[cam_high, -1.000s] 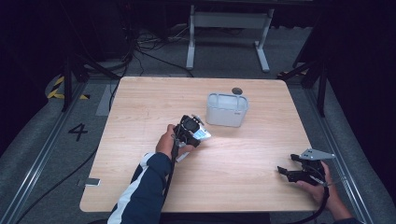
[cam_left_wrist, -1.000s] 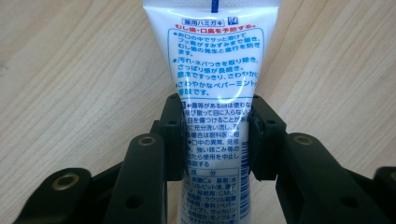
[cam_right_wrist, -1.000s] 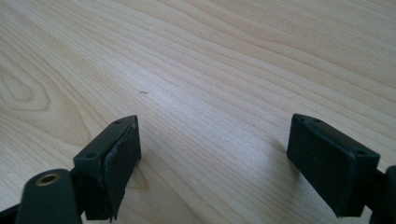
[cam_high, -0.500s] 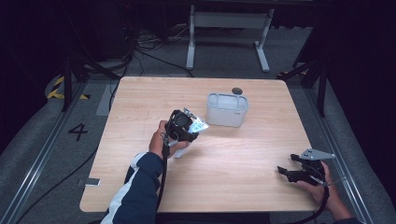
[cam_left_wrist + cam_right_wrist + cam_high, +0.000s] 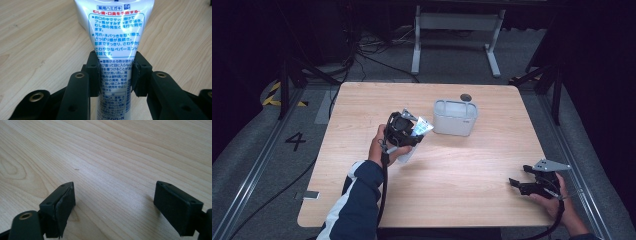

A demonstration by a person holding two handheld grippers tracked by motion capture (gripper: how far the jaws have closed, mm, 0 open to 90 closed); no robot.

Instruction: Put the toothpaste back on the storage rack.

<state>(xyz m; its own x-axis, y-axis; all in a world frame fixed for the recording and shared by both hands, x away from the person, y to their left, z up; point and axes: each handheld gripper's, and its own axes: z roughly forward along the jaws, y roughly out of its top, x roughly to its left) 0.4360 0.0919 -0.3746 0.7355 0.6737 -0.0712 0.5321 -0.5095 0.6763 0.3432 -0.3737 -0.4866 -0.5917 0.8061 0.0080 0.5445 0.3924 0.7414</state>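
I am working over the wooden table [image 5: 472,170], where the grey bin [image 5: 455,118] is sitting toward the far side. My left gripper [image 5: 408,131] is pinching the toothpaste tube [image 5: 116,37] firmly, carrying it above the table just left of the bin. My right gripper [image 5: 532,186] is resting near the right edge, jaws spread on nothing. Next I am judging the tube needs moving right, over the bin's opening.

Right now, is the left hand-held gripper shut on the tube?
Shut: the left hand-held gripper clamps the white tube, pads pressing both its sides.
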